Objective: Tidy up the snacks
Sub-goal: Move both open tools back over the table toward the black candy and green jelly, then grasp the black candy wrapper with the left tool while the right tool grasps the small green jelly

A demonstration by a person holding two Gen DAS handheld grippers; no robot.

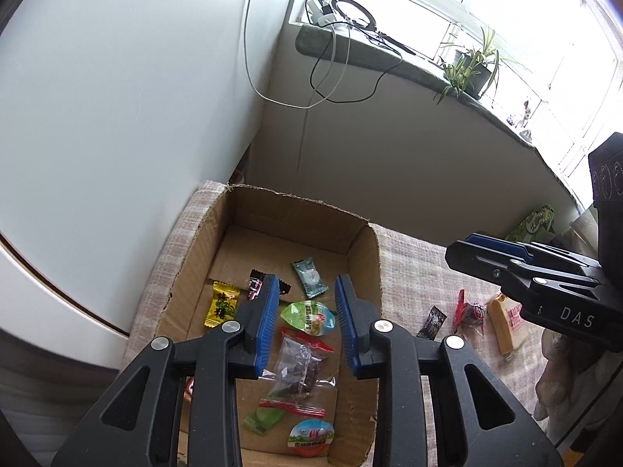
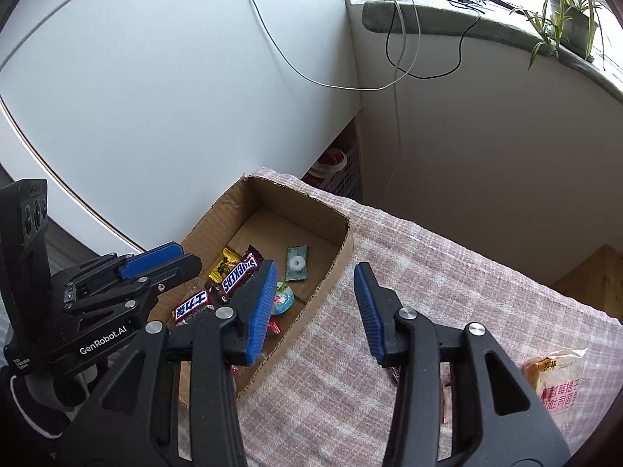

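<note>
Both grippers empty: left gripper (image 1: 307, 321) narrow over cardboard box (image 1: 362, 257) w/ snacks (image 1: 307, 317) at tablecloth's (image 2: 428, 272) far-left corner, right gripper (image 2: 316, 307) wider beside box wall, bread pack (image 2: 557, 381) near right edge.

— What fills the left of the frame?
— A plain white wall (image 1: 128, 89), with a cable (image 1: 249, 58) hanging down it.
— And upper right?
— A bright window (image 1: 506, 4) over a grey sill (image 1: 389, 58); a potted plant (image 1: 471, 64) stands there, daylight pouring in. A checked cloth (image 2: 447, 272) covers the table below.
</note>
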